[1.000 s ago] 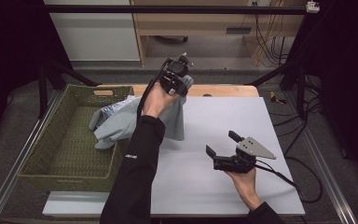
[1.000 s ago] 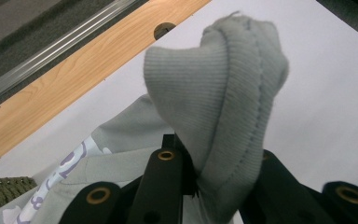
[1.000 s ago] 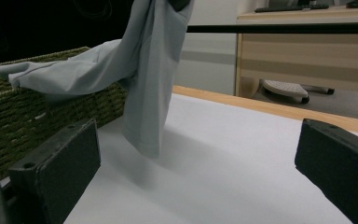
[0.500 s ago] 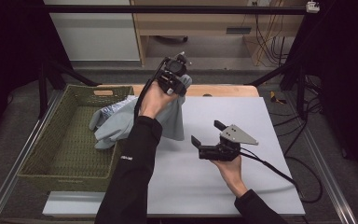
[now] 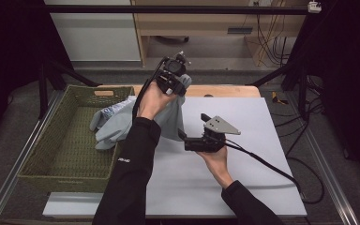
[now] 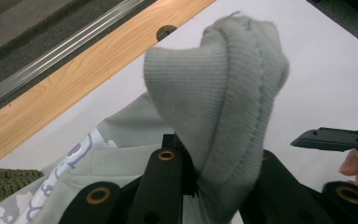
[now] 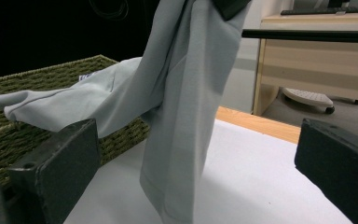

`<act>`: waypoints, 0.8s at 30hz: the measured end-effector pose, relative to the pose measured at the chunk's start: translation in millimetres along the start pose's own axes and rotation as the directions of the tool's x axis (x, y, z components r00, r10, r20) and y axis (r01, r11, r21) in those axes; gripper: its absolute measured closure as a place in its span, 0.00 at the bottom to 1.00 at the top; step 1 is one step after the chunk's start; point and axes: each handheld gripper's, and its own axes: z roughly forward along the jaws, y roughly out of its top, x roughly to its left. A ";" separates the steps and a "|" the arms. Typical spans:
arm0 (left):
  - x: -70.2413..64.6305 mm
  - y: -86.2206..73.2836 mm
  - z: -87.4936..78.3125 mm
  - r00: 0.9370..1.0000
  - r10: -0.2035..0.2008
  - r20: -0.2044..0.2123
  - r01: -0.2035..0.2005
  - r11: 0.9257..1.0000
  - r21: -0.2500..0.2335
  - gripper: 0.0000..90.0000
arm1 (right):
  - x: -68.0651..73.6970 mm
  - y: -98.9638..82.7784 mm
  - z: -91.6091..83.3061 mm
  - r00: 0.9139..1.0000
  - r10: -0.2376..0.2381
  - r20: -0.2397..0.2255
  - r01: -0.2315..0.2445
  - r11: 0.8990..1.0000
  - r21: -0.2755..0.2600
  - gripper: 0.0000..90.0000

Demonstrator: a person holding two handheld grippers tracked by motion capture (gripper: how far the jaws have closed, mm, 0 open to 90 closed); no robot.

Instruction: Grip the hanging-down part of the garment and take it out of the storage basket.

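High view: left gripper point(image 5: 172, 80) lifts a grey garment point(image 5: 122, 123) by its ribbed cuff, pinched in its fingers; the rest trails into the basket point(image 5: 51, 154) at 9 o'clock. Soft, light, limp, probably. Right gripper point(image 5: 192, 140), fingers wide, could take the hanging edge.

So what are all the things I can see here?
Sweater: one, light grey with a purple and white print inside, hanging from the left gripper, its other end draped over the basket's edge.
Cuff: one, ribbed grey, the pinched part of the sweater.
Basket: one, green woven, at the left of the table.
Mat: one, white, covering most of the table.
Table: one, light wood, showing along the far edge.
Cable: one, black, trailing from the right gripper across the mat.
Left gripper: one, black, raised, shut on the sweater.
Right gripper: one, black with a grey plate, fingers open, pointing toward the hanging sweater.
Sleeves: two, black, coming in from the bottom.
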 end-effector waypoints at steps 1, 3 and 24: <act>0.6 -0.2 -0.5 1.000 -0.002 0.002 0.002 1.000 0.000 0.90 | 0.0 0.0 0.0 1.000 0.000 0.000 0.000 1.000 0.000 0.01; 2.5 -0.8 -1.3 1.000 -0.007 0.002 0.007 1.000 -0.005 0.90 | -0.6 0.4 8.1 1.000 -0.005 0.010 0.005 1.000 0.004 0.01; 3.7 0.1 3.9 1.000 -0.007 -0.003 0.007 1.000 0.019 0.90 | 19.1 1.2 66.5 1.000 -0.005 -0.009 0.005 1.000 0.015 0.02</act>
